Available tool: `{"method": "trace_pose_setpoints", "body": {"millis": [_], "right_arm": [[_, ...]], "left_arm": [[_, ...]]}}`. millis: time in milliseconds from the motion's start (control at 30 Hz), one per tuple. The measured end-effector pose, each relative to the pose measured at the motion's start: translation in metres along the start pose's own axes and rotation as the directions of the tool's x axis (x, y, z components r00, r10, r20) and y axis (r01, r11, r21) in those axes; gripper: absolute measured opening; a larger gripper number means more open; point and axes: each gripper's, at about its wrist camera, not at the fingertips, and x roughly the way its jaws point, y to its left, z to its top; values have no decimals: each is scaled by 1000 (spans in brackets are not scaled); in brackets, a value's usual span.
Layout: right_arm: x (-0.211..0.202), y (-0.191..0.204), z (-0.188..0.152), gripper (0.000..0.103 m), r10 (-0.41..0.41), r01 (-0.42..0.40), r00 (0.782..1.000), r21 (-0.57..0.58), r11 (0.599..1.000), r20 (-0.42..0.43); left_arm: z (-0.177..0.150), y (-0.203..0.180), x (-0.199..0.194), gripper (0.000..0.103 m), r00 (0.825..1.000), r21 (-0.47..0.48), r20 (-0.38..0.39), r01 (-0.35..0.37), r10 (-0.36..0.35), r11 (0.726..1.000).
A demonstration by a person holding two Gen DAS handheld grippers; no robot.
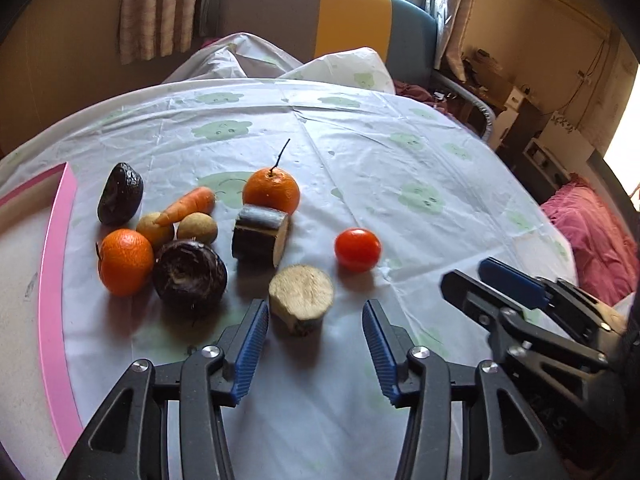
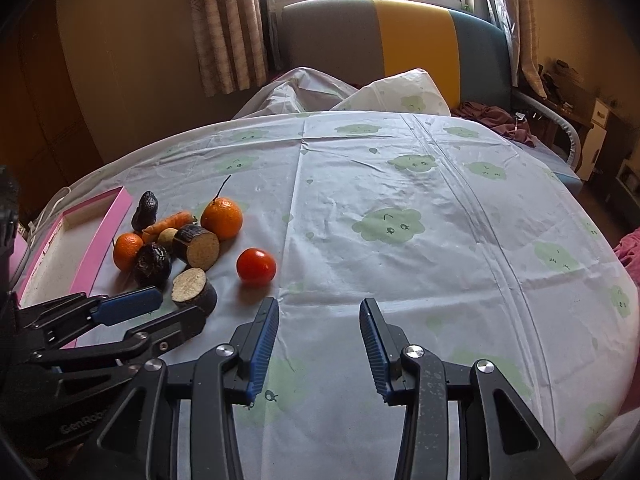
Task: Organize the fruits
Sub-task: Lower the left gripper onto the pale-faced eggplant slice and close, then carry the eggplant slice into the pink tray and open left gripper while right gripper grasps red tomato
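A pile of produce lies on the cloud-print tablecloth (image 1: pixel 360 160): two oranges (image 1: pixel 272 191) (image 1: pixel 125 261), a carrot (image 1: pixel 188 204), a red tomato (image 1: pixel 357 249) set apart to the right, dark wrinkled fruits (image 1: pixel 120 199), and two cut root pieces. My left gripper (image 1: pixel 316 320) is open, and the nearer root piece (image 1: pixel 301 296) with its pale cut face sits just ahead of its fingertips, untouched. In the right wrist view my right gripper (image 2: pixel 320 320) stands open over bare cloth, with the tomato (image 2: pixel 256 266) ahead and to its left. The left gripper (image 2: pixel 180 304) shows there beside the root piece (image 2: pixel 192 282).
A pink-rimmed tray (image 1: pixel 56 280) lies at the table's left edge, next to the pile. Two small brown round fruits (image 1: pixel 197 228) sit under the carrot. A bed with a pink blanket (image 1: pixel 592 232) is beyond the table's right edge, and a padded headboard (image 2: pixel 400 40) behind.
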Motion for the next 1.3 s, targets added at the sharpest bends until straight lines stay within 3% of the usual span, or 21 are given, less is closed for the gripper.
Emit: {"method": "trace_pose_setpoints", "body": {"millis": [33,67,400,733,800,833,1000,1200,1300], "right_arm": [[2,-2,0,43,8,-8,1000,8,1000,-2],[3,-4,0,43,23,-23,1000,18,1000,-4],[17,15,13,43,149,-149,989,1,989,-3],[52,45,28,47,97,-101,994,-78,992,-55],[57,49,27,31,66,-73,996,-97,993,-67],[60,49,27,30,55,-62,996,-98,993,-68],[66,51,23,29,38,-47,996,-102,994,-83],[65,56,24,29,11,-21,996,-119,993,-85],[64,58,24,29,-6,-4,997,-126,992,-82]], "left_arm": [[0,1,3,48,1000,-5,-3,-5,5,1000],[-2,3,5,35,1000,-11,-2,-5,5,1000],[-25,24,-27,34,997,-17,72,-16,17,1000],[-26,58,-74,34,986,-83,156,-50,62,995],[-24,69,-81,34,984,-108,161,-61,78,992],[-24,77,-85,34,983,-131,161,-69,90,989],[-19,129,-100,34,966,-250,163,-156,200,956],[-15,198,-94,35,935,-365,60,-305,349,880],[-16,217,-90,36,925,-384,26,-342,380,858]]}}
